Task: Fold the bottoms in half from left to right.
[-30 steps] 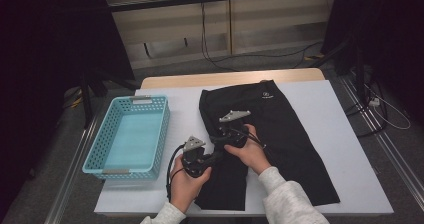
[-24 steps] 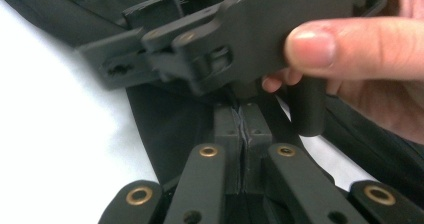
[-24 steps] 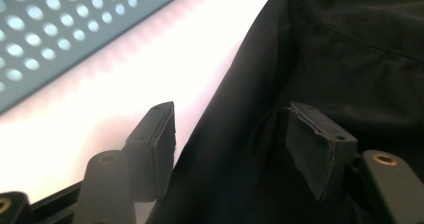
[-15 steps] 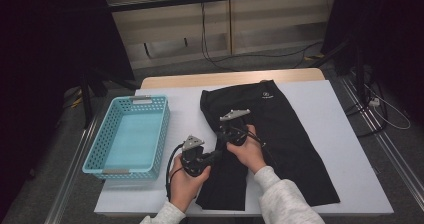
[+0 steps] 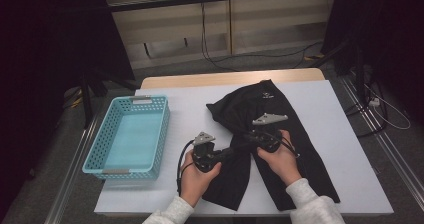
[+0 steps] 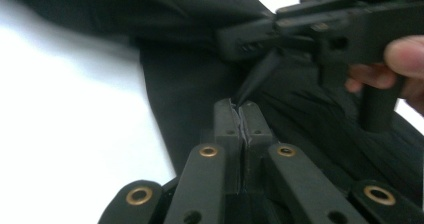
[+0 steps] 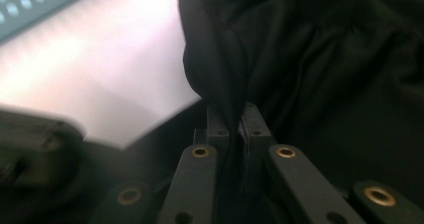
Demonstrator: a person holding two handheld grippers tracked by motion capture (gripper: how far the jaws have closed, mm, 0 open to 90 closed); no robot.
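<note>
A black garment (image 5: 300, 134) with a small white logo lies on the white table (image 5: 190, 109), its upper left part bunched up. My left gripper (image 5: 231, 153) points right at the garment's left edge and is shut on a thin pinch of the cloth (image 6: 250, 84), which stretches up from its jaws (image 6: 241, 109). My right gripper (image 5: 248, 135) points left, just beyond the left one, and is shut on a thick fold of the black cloth (image 7: 220, 74) at its tips (image 7: 232, 116). The right gripper (image 6: 320, 29) and a thumb show close ahead in the left gripper view.
A light blue plastic basket (image 5: 129, 134) stands at the table's left side, and its mesh wall (image 7: 30, 4) shows in the right gripper view. Bare white tabletop lies between basket and garment. Cables run over the floor behind the table.
My right gripper has closed on the cloth and moved to the right, dragging the garment's left part with it so that it bunches. The left hand has stayed put.
</note>
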